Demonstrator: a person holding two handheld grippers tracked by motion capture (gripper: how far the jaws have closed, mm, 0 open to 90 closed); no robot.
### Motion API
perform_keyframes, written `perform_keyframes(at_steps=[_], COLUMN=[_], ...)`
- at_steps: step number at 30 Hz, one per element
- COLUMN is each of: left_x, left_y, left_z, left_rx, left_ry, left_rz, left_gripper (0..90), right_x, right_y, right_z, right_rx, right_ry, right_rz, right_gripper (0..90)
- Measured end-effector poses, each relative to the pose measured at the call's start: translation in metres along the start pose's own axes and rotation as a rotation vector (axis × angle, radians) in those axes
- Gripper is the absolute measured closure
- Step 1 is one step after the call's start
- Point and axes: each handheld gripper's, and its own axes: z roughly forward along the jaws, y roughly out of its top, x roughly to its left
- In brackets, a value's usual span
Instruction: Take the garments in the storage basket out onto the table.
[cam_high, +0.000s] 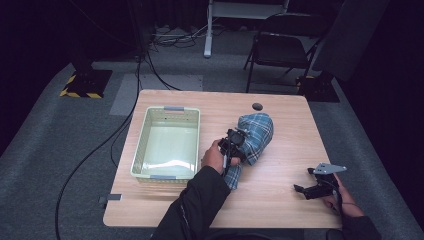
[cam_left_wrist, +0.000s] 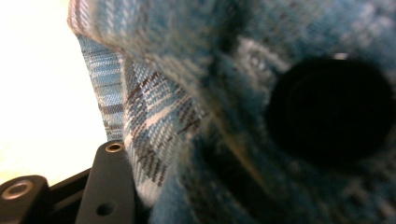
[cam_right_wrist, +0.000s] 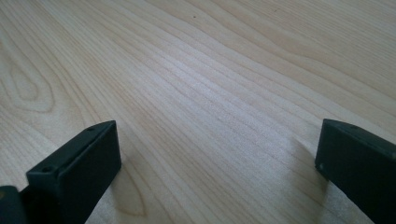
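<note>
A blue plaid cloth (cam_high: 256, 131) lies bunched on the wooden table (cam_high: 280, 205), just right of a pale green basket (cam_high: 167, 108). My left gripper (cam_high: 234, 141) sits at the cloth's left edge and is shut on a fold of it. In the left gripper view the plaid cloth (cam_left_wrist: 187, 70) presses close over one black finger (cam_left_wrist: 109, 182), and a dark round blurred shape (cam_left_wrist: 331, 109) lies on the fabric. My right gripper (cam_high: 300, 189) rests near the table's front right corner, away from the cloth. Its jaws stand wide open over bare wood (cam_right_wrist: 215, 116).
The basket holds nothing and stands at the table's left half. A small dark round hole (cam_high: 257, 106) marks the table's far edge. Behind the table stands a folding chair (cam_high: 280, 47), and cables (cam_high: 100, 145) run across the grey floor.
</note>
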Motion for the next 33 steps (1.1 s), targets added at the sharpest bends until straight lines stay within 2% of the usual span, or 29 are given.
perform_keyframes(at_steps=[6, 33], left_x=[0.005, 0.000], left_y=[-0.004, 0.001], left_z=[0.009, 0.021], left_rx=[0.007, 0.027], left_ry=[-0.006, 0.023], left_rz=[-0.027, -0.019], left_gripper=[44.5, 36.4], right_x=[0.000, 0.000], right_y=[0.000, 0.000], right_z=[0.000, 0.000], right_rx=[0.000, 0.000], right_ry=[0.000, 0.000], right_rz=[0.000, -0.001], right_gripper=[0.1, 0.1])
